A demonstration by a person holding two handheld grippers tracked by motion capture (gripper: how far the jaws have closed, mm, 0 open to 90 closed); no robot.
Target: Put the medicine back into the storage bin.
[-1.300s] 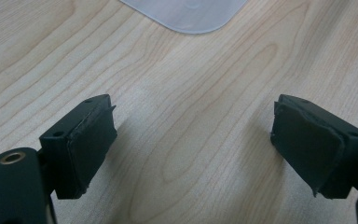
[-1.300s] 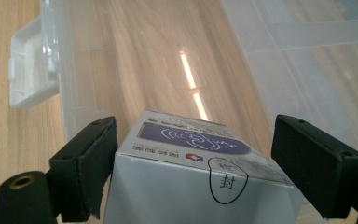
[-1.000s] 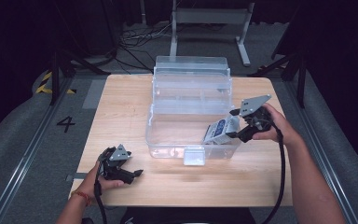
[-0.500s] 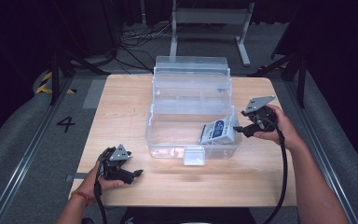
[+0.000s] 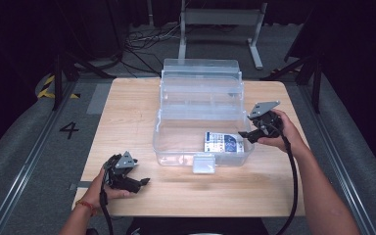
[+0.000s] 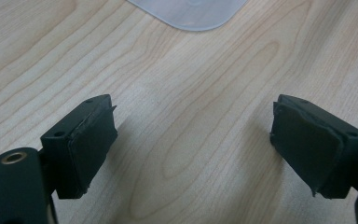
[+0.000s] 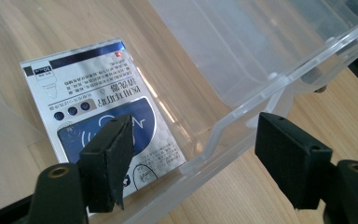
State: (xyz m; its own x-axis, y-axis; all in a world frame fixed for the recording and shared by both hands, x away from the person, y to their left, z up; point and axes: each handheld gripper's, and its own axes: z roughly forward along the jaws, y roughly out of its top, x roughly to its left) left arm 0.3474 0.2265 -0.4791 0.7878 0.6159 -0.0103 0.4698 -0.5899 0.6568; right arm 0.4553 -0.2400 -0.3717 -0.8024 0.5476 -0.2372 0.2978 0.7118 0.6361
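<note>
Packet (image 5: 223,142) lies flat on floor of clear box (image 5: 200,128), right front corner. Right claw (image 5: 245,136) spread, straddling box rim, nothing pinched; jaws were just opening. Left claw (image 5: 144,182) spread, idle on surface (image 5: 127,112). We judge release done: we lift right claw straight up, avoid snagging rim.

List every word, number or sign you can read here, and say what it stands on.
"4": painted on the grey floor left of the table.
Print on the white and blue packet in the clear box: upside down in the right gripper view, too small and blurred to read.
</note>
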